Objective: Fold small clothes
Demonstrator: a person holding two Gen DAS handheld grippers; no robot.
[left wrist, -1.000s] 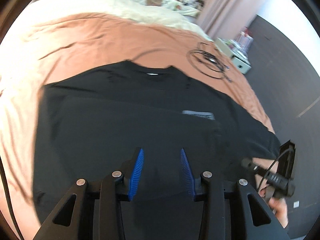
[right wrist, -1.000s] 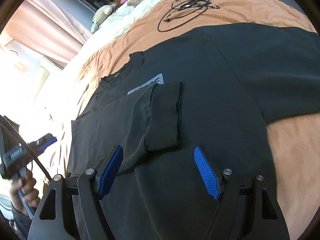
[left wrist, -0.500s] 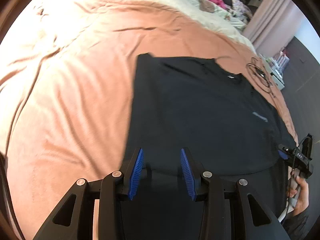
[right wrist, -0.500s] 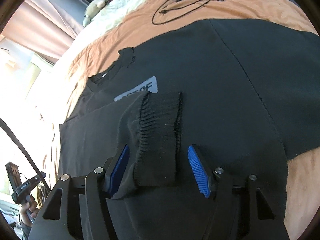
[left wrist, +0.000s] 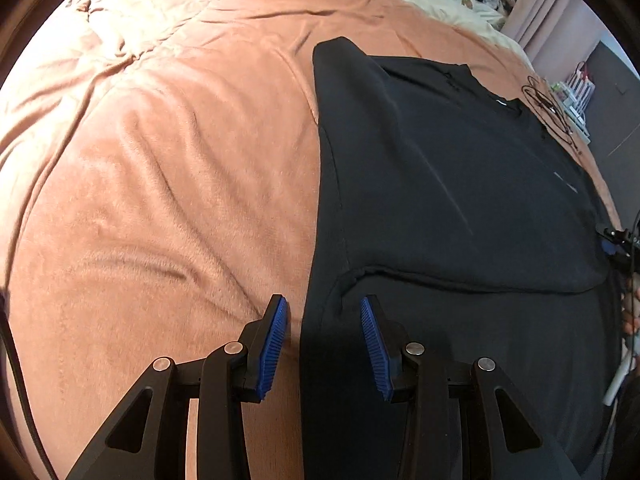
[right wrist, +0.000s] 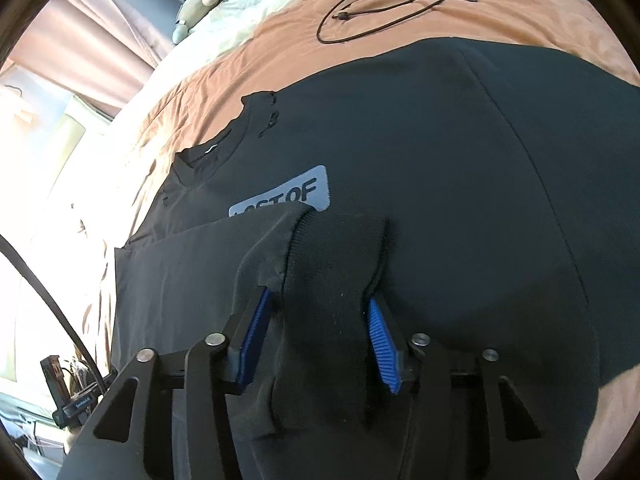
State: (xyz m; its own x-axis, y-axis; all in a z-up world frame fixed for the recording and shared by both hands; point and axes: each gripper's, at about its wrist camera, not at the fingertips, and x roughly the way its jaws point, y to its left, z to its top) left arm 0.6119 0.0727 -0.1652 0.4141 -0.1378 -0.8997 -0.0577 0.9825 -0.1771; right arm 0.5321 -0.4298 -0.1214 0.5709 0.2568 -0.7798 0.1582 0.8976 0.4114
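Note:
A black sweatshirt (left wrist: 460, 208) with a white logo patch (right wrist: 288, 196) lies flat on an orange blanket (left wrist: 160, 184). One sleeve is folded across its chest, and the ribbed cuff (right wrist: 332, 264) lies between my right fingers. My right gripper (right wrist: 318, 340) is open, low over the cuff, with a blue pad on each side of it. My left gripper (left wrist: 322, 344) is open and straddles the shirt's folded left edge near the hem. The right gripper also shows at the far right edge of the left wrist view (left wrist: 616, 240).
A coiled black cable (right wrist: 384, 0) lies on the blanket beyond the shirt. Cream bedding with plush toys (right wrist: 200, 4) is at the head of the bed. Curtains (right wrist: 92, 40) hang at the left. A dark wall and a small shelf (left wrist: 576, 92) stand at the right.
My left gripper has swung left to the shirt's folded edge. My right gripper has moved forward and down so the folded cuff now lies between its open fingers.

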